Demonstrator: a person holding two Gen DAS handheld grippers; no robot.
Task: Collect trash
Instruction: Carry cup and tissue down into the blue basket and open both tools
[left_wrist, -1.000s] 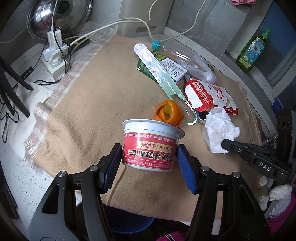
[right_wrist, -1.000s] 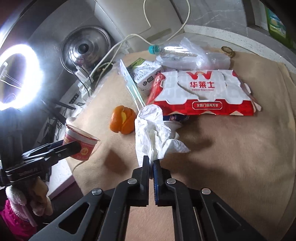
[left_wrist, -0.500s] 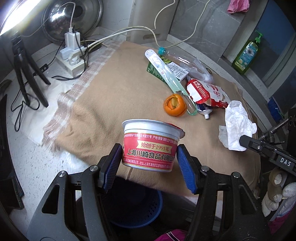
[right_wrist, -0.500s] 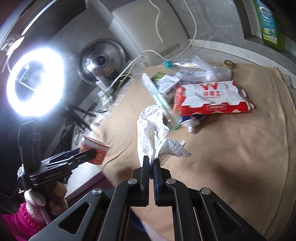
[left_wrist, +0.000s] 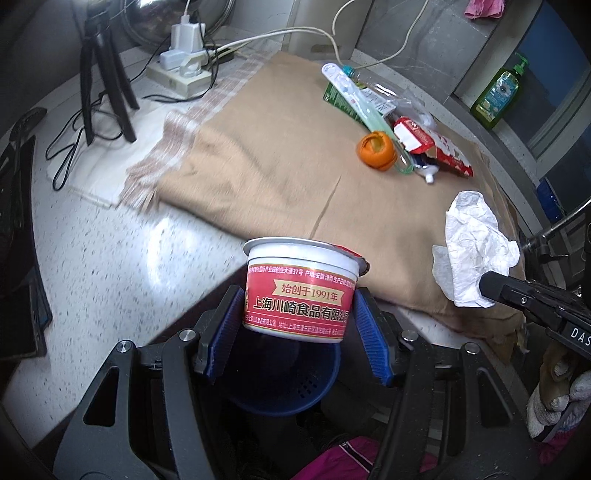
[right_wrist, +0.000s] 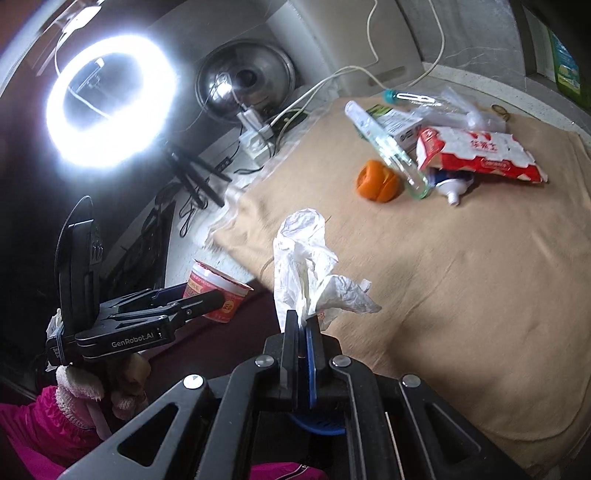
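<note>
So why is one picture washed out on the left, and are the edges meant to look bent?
Right wrist view: the ring light blows out to white glare. Left wrist view: its reflection shines on the countertop. Both views: fisheye lenses curve the edges, with slight motion blur.

The red band on the white cup (left_wrist: 301, 291) carries gold lettering, "始创于1991年", above larger white characters "上海川崎食品有限公", with a line of small print too fine to read. The left gripper (right_wrist: 207, 299) body bears "GenRobot.AI" in the right wrist view, and the right gripper (left_wrist: 491, 286) shows "DAS" at the frame edge. The red and white packet (right_wrist: 480, 155) has red characters, blurred.
</note>
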